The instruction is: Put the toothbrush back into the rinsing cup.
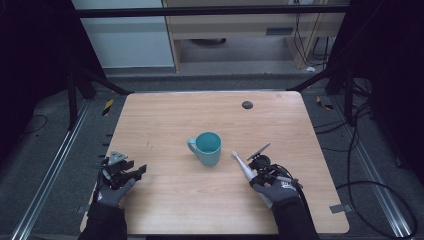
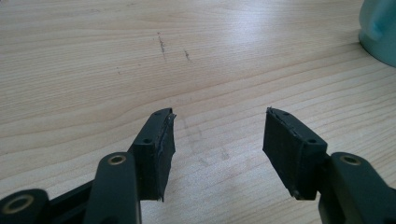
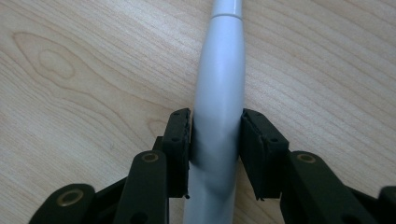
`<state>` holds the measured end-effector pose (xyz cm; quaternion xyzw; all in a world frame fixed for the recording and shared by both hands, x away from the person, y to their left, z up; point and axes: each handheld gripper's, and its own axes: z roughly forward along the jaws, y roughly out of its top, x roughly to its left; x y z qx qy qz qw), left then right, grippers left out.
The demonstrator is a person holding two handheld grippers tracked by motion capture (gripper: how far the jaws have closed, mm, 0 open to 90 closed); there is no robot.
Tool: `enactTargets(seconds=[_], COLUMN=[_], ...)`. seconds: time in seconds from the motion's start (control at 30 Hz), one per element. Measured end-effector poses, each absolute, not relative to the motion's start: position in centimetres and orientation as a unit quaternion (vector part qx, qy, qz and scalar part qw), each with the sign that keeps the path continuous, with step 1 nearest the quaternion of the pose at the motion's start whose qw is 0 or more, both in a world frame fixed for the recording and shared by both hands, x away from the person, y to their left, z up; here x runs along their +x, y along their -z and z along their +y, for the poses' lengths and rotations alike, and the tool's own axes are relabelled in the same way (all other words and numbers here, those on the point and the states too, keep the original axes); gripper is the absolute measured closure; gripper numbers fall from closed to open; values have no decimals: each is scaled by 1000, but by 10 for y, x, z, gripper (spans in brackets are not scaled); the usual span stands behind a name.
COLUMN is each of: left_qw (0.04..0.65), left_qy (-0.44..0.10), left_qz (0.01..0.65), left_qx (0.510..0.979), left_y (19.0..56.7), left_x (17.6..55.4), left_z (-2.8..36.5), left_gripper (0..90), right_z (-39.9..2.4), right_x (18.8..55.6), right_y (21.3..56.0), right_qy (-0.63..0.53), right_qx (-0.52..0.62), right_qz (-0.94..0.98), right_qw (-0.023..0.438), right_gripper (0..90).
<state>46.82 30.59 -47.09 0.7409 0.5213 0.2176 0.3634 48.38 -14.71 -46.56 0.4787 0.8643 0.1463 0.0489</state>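
On table: right tool (image 3: 215,140) clamps toothbrush (image 3: 219,93) | left tool (image 2: 217,140) wide open

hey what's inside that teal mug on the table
Nothing shows inside the teal mug: the high view sees only teal inner wall. The bottom near its front rim is hidden. The toothbrush is outside, clamped in the right gripper.

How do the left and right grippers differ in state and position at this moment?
The left gripper is open with nothing between its jaws; the right gripper is shut on the white toothbrush. The left gripper sits near the table's left edge, well away from the teal mug; the right gripper is closer to the mug. Both are black, hand-held and low over the table.
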Motion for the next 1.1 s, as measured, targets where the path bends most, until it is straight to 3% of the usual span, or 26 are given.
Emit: enactTargets(seconds=[0.63, 1.1], left_qw=[364, 363], left_qy=[-218, -219], left_qz=[522, 521], left_qx=[740, 740], left_y=[470, 470], left_x=[468, 468], left_z=[306, 305], left_gripper=[429, 430], right_z=[-147, -157], right_x=[482, 475], right_y=[465, 424], right_qy=[-147, -284], right_qx=[498, 507], right_qz=[853, 805], right_qw=[54, 124], right_gripper=[664, 665])
